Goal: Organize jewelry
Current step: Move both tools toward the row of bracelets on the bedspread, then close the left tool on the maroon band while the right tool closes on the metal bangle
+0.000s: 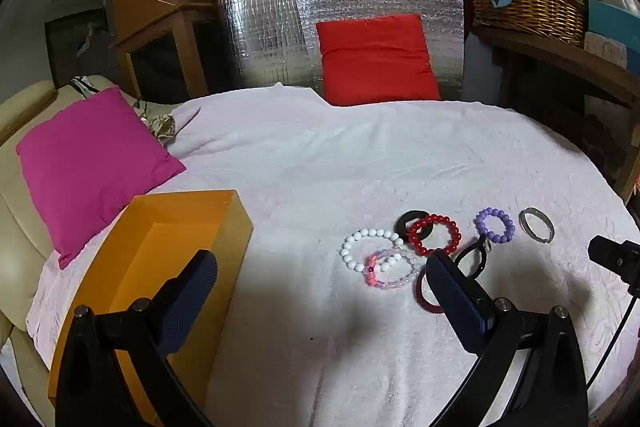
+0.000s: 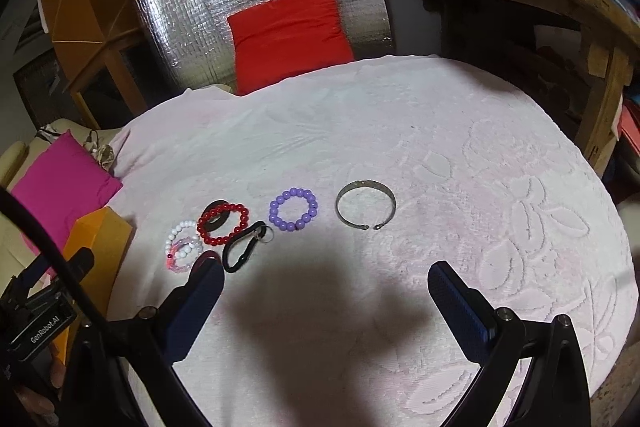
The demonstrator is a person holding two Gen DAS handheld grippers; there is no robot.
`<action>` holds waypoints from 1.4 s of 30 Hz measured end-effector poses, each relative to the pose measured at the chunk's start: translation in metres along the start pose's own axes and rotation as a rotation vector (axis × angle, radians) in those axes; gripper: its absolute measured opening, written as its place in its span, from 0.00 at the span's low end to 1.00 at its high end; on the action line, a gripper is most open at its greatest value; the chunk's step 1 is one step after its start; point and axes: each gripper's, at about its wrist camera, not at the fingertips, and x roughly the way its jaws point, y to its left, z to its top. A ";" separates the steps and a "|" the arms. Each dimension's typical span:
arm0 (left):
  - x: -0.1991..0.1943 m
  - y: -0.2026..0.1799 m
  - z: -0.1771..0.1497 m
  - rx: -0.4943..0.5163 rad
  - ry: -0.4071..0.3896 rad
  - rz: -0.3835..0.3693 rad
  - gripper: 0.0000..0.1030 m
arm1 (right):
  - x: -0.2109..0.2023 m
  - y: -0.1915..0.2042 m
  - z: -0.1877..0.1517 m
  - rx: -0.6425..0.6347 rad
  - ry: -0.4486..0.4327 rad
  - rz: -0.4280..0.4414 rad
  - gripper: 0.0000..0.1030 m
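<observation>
While both grippers gape, bracelets (image 2: 294,209) lie just beyond their tips.

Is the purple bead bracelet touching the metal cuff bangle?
Apart. The right wrist view shows bare white blanket between the purple bead bracelet and the metal cuff bangle.

A pale pink textured cloth (image 2: 460,155) covers the surface. At its far edge a red cushion (image 1: 376,59) leans on a silver foil panel (image 1: 272,23). To the left a magenta pillow (image 1: 92,163) lies on a cream sofa (image 1: 16,211). Far right, a wicker basket (image 1: 528,7) (stuffed with cloth) sits on a wooden shelf (image 1: 560,59).
</observation>
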 end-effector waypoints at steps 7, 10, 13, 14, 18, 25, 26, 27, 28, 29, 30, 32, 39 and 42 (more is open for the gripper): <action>0.001 -0.002 0.000 0.006 0.007 0.001 1.00 | -0.003 -0.002 0.001 0.005 -0.004 0.008 1.00; 0.002 0.000 0.000 0.002 0.012 0.000 1.00 | -0.004 0.000 0.000 0.001 -0.007 0.010 1.00; 0.002 0.000 -0.001 0.001 0.009 0.002 1.00 | -0.003 0.003 0.000 -0.005 -0.005 0.007 1.00; 0.003 0.000 -0.001 0.001 0.010 0.001 1.00 | -0.002 0.003 -0.001 -0.005 -0.003 0.007 1.00; 0.005 0.001 -0.002 -0.001 0.015 0.002 1.00 | 0.001 0.003 0.000 -0.006 0.002 0.000 1.00; 0.023 0.001 -0.007 -0.025 0.089 -0.043 1.00 | 0.006 -0.003 0.001 -0.012 -0.002 -0.014 1.00; 0.028 0.002 -0.009 -0.035 0.109 -0.059 1.00 | 0.009 -0.005 0.002 -0.011 0.000 -0.024 1.00; 0.036 0.004 -0.011 -0.052 0.148 -0.087 1.00 | 0.012 -0.009 0.003 -0.010 0.005 -0.035 1.00; 0.043 0.005 -0.013 -0.067 0.178 -0.108 1.00 | 0.016 -0.012 0.004 -0.010 0.010 -0.044 1.00; 0.049 0.005 -0.015 -0.078 0.205 -0.123 1.00 | 0.021 -0.016 0.006 -0.011 0.016 -0.059 1.00; 0.056 0.005 -0.017 -0.090 0.237 -0.141 1.00 | 0.027 -0.020 0.008 -0.015 0.018 -0.074 1.00; 0.065 0.003 -0.021 -0.109 0.268 -0.164 1.00 | 0.037 -0.029 0.010 -0.024 0.021 -0.101 1.00; 0.085 -0.035 -0.025 -0.100 0.344 -0.319 0.97 | 0.075 -0.053 0.022 -0.021 0.058 -0.079 0.85; 0.096 -0.050 -0.027 -0.074 0.383 -0.342 0.81 | 0.093 -0.052 0.025 -0.023 0.100 -0.047 0.80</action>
